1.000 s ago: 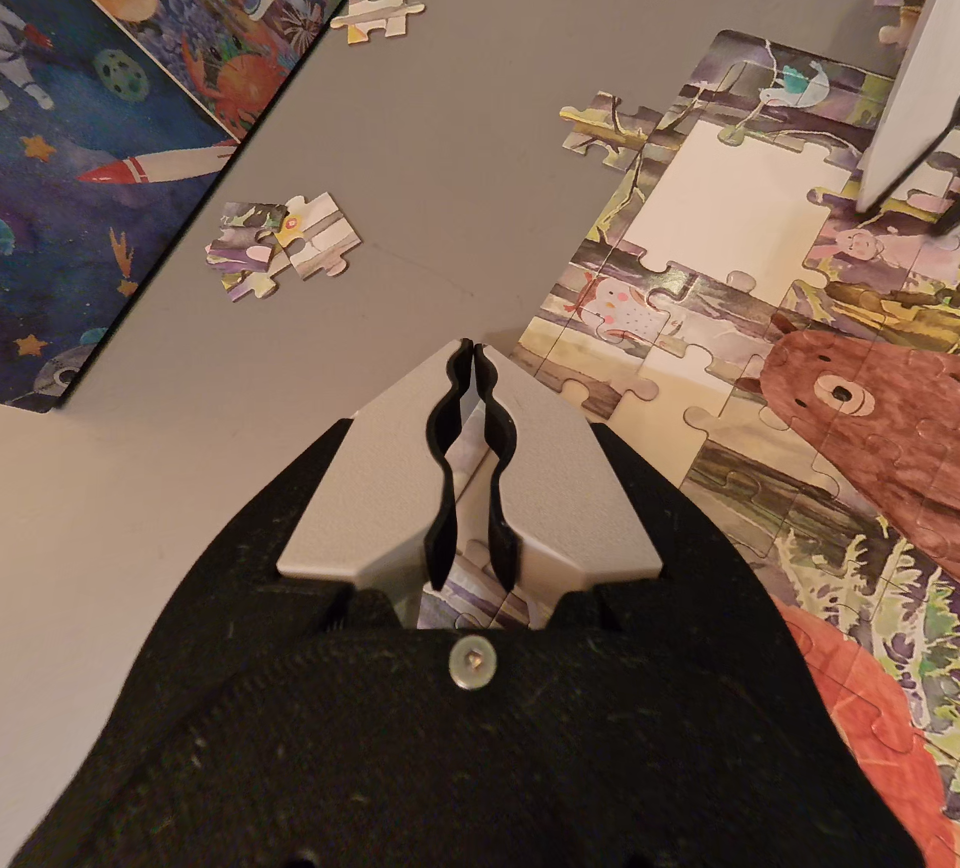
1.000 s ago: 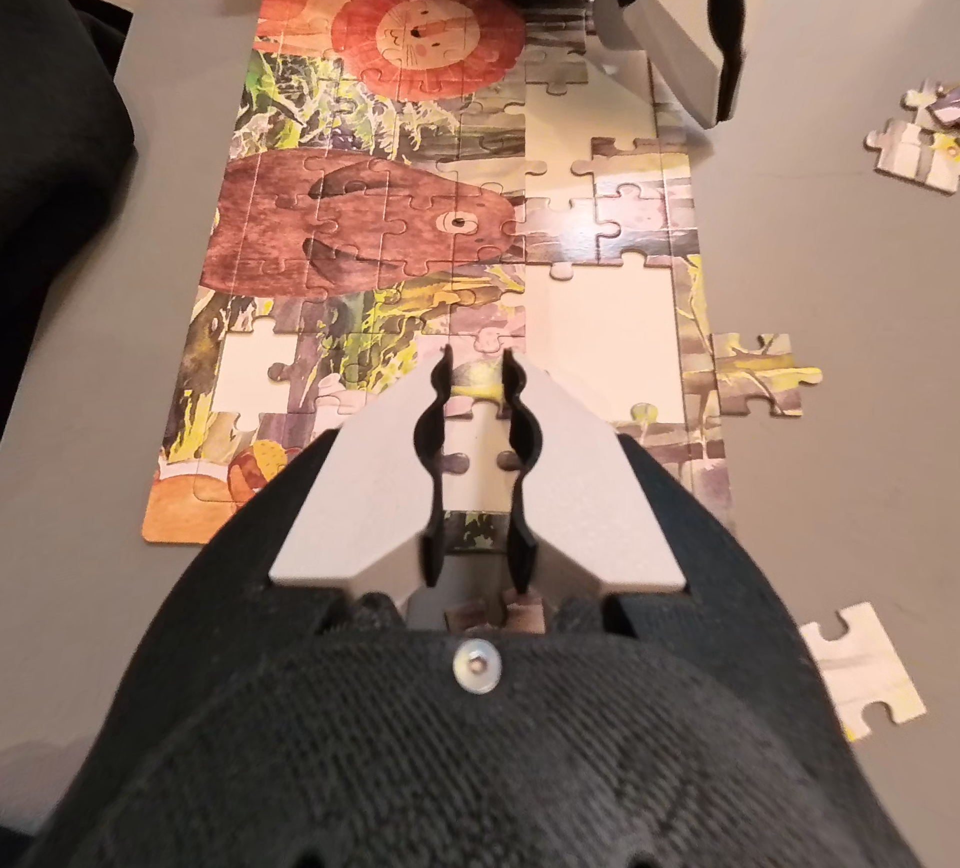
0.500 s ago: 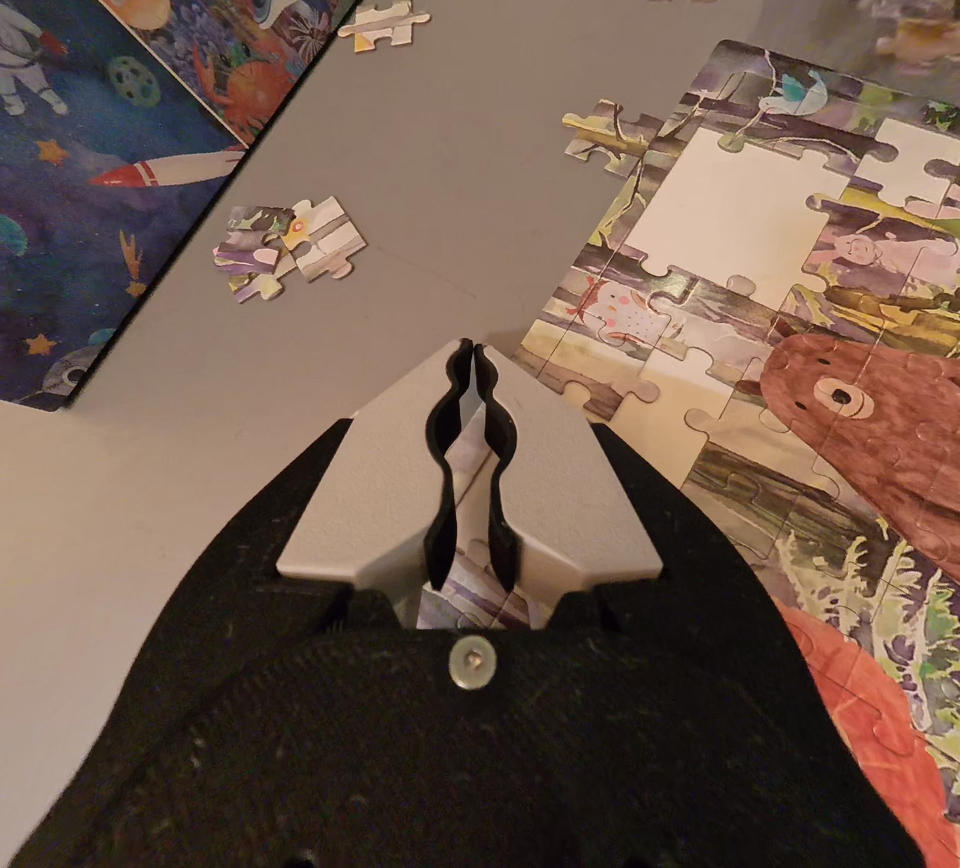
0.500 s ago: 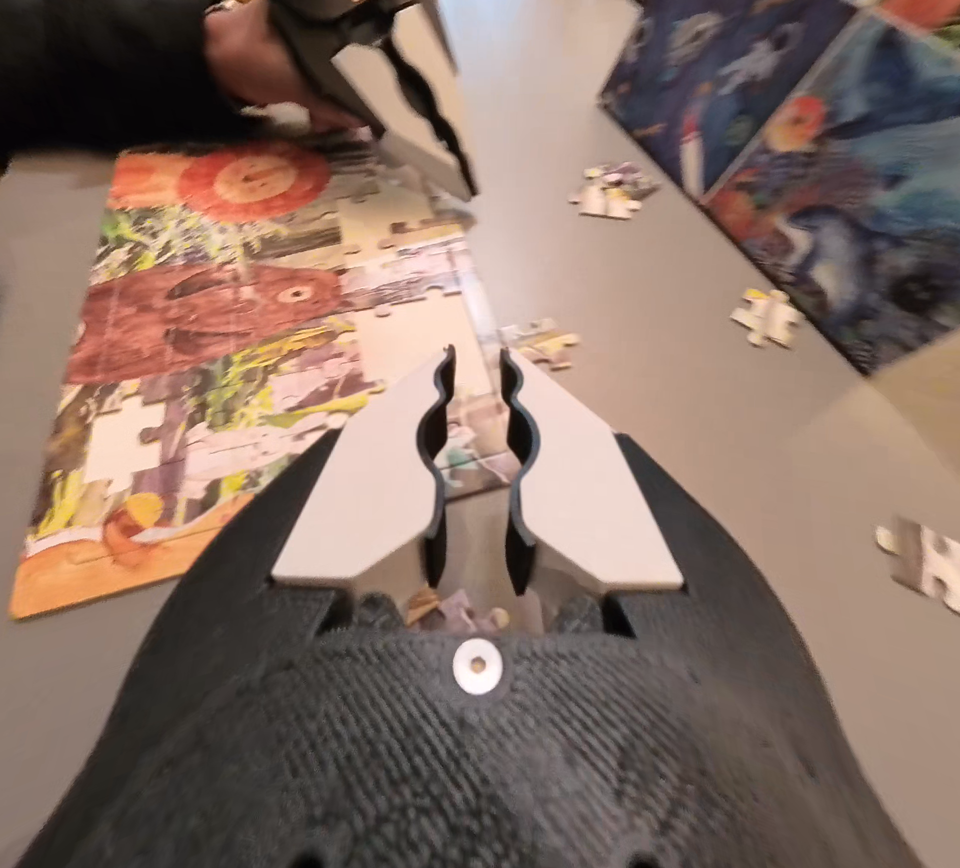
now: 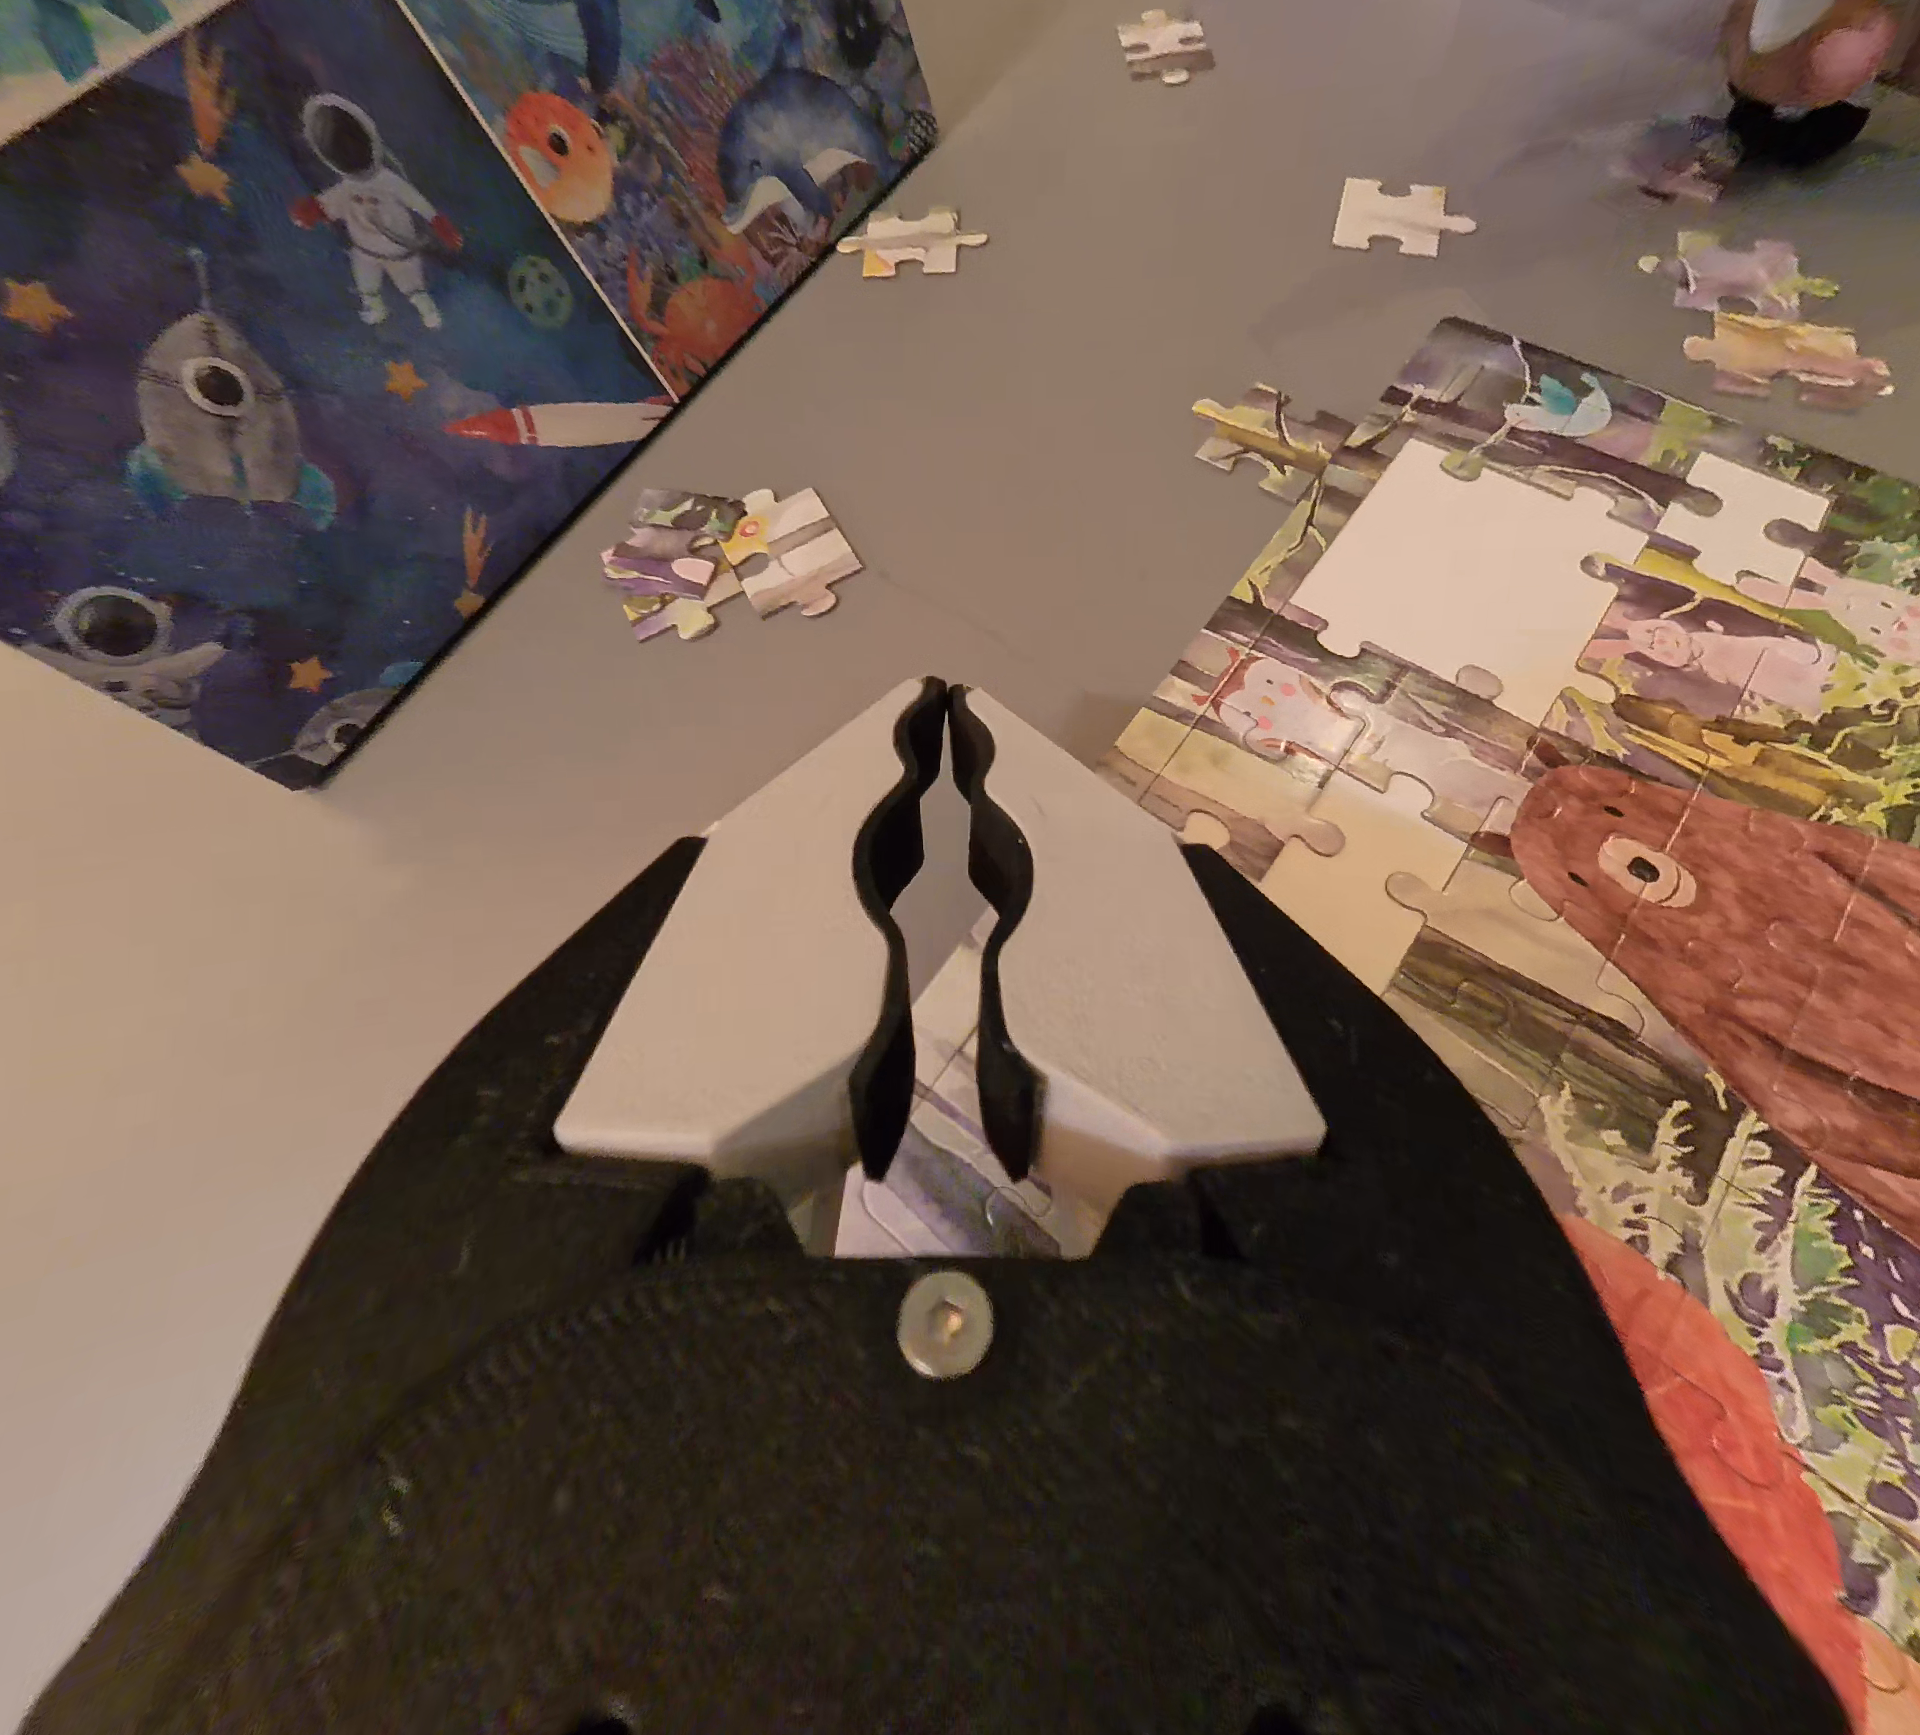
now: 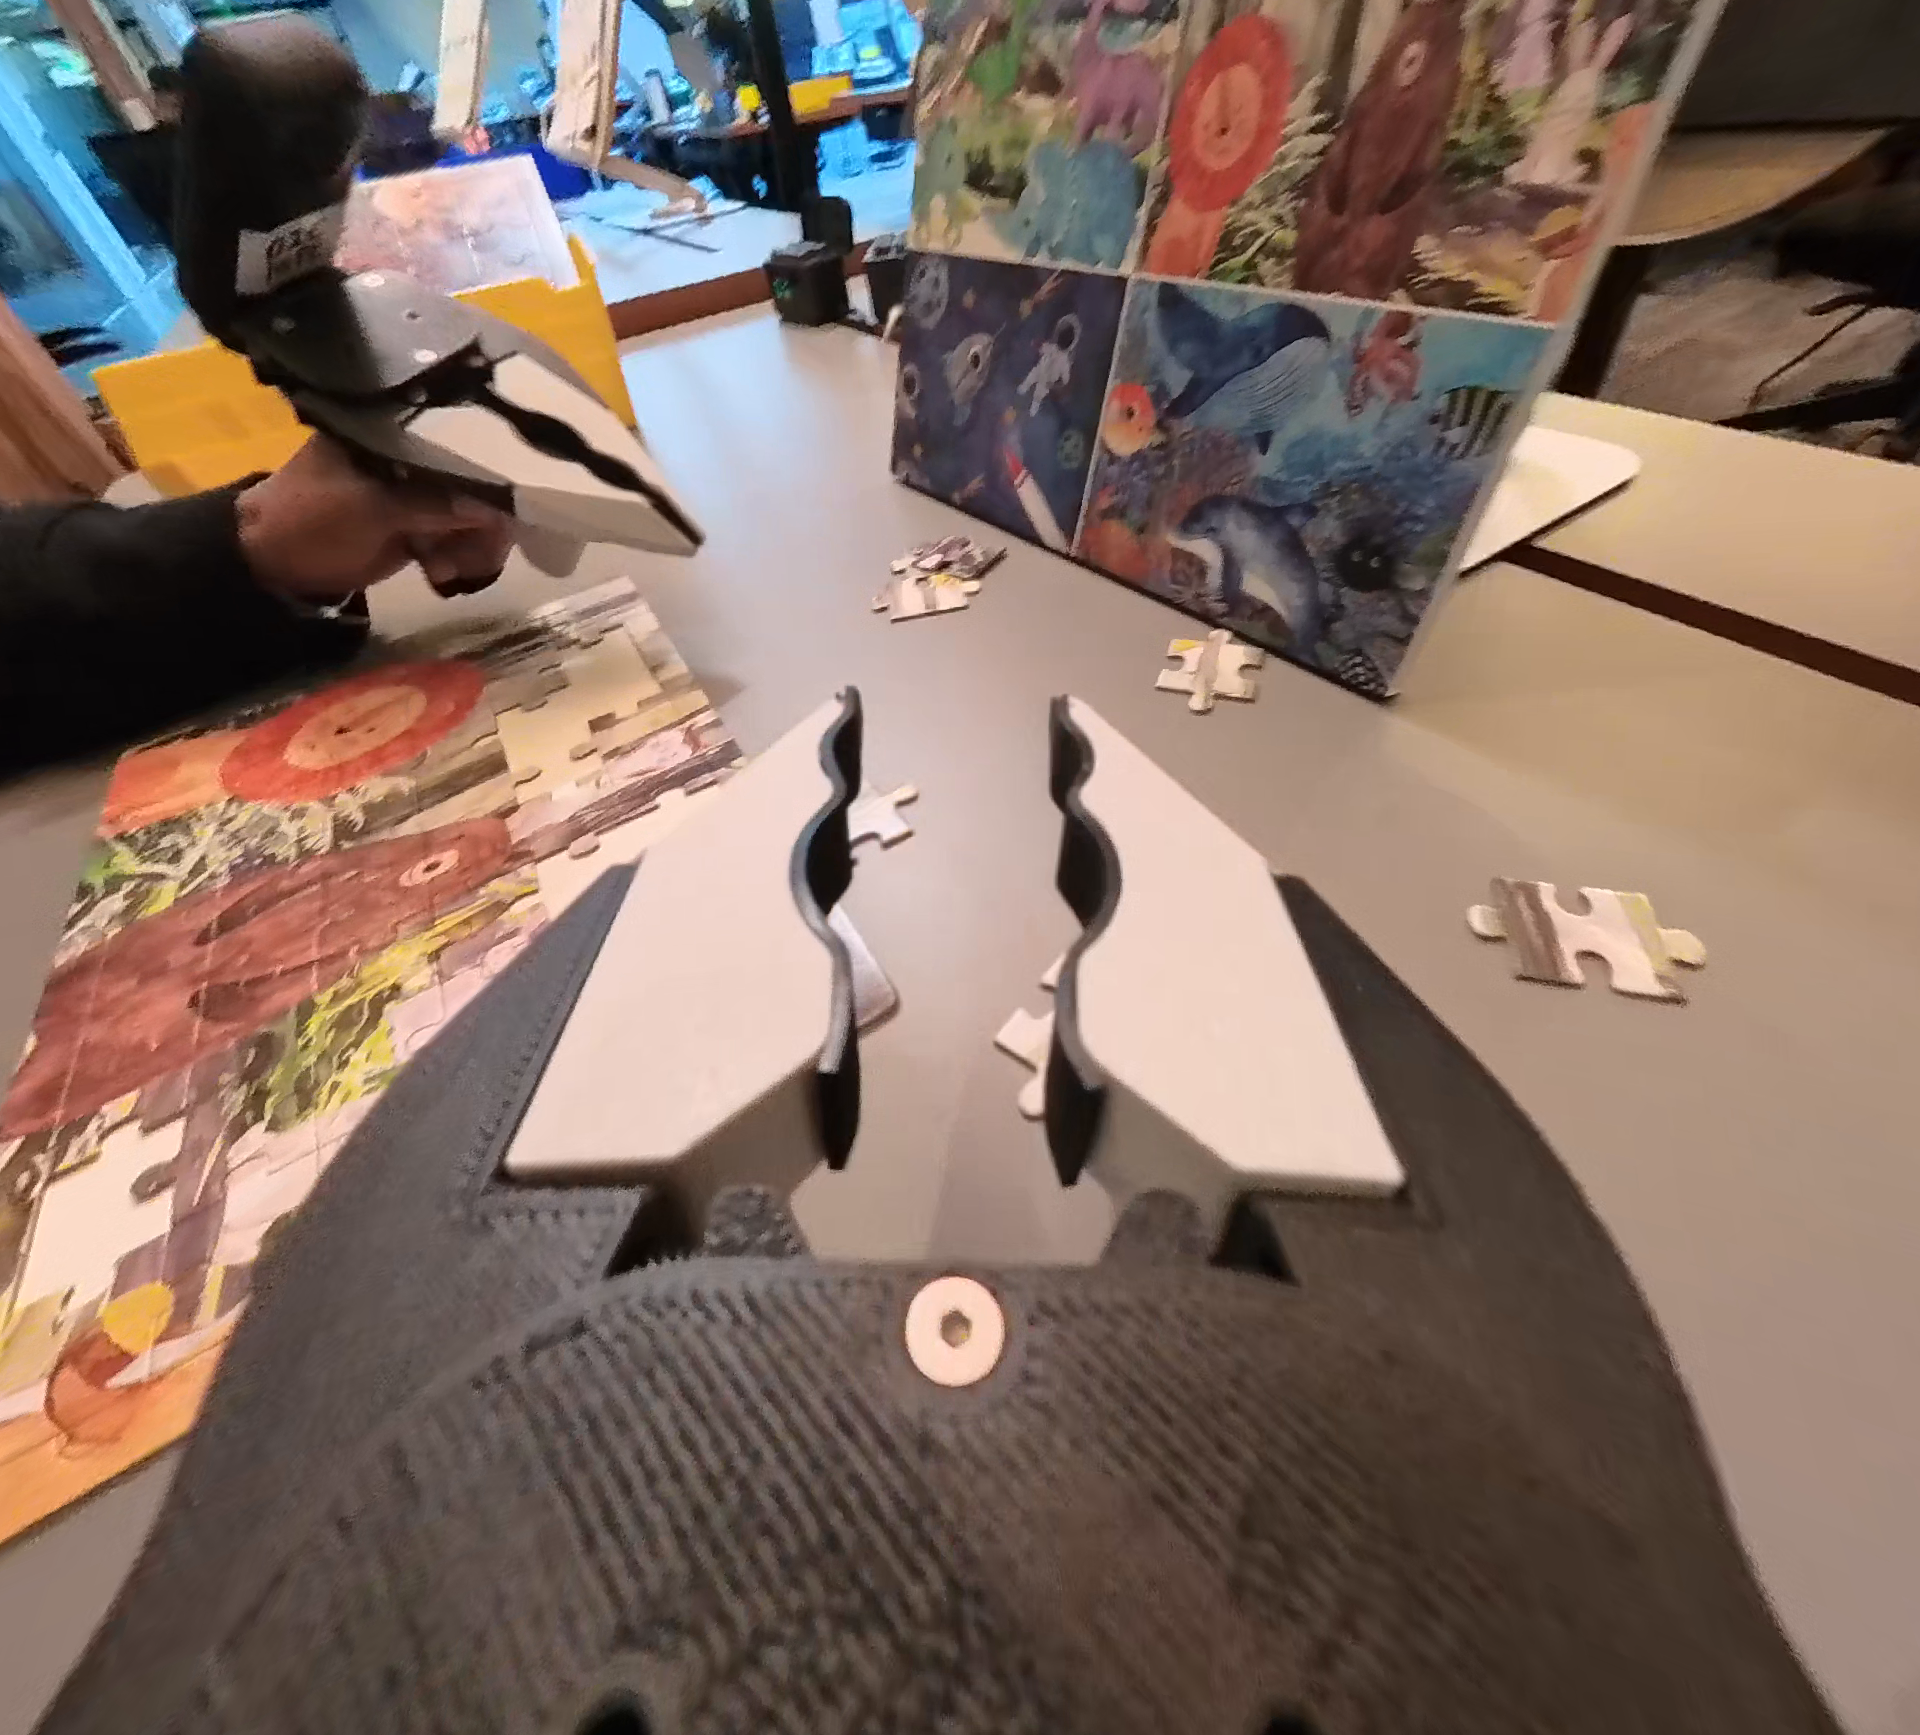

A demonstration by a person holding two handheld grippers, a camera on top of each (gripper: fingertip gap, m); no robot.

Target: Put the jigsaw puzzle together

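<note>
The partly joined jigsaw puzzle [image 5: 1662,958] with a brown bear and an orange lion lies flat on the grey table; a bare white patch [image 5: 1455,563] shows near its far end. It also shows in the right wrist view [image 6: 291,875]. My left gripper [image 5: 948,693] is shut and empty, hovering beside the puzzle's left edge; it also shows in the right wrist view [image 6: 582,470]. My right gripper [image 6: 956,719] is open and empty, above the table right of the puzzle. Loose pieces lie nearby: a small cluster [image 5: 727,563], a pale single [image 5: 1397,218], and a grey-striped one [image 6: 1584,937].
The puzzle box [image 5: 416,231] with space and sea pictures stands upright to the left, also seen in the right wrist view [image 6: 1247,283]. More pieces lie by it [image 5: 912,241] [image 6: 1210,667]. A yellow bin [image 6: 208,407] stands behind the person's hand [image 6: 343,532]. Tip to tip, the grippers are about 20 cm apart. My left gripper is the nearer one to the partly joined jigsaw puzzle [image 5: 1662,958]: about 15 cm, against 20 cm. My right wrist view [image 6: 397,854] looks at it from another angle.
My right gripper lifted off the puzzle, swung right over the table and opened wider. My left gripper rose and tilted up a little, still shut.
</note>
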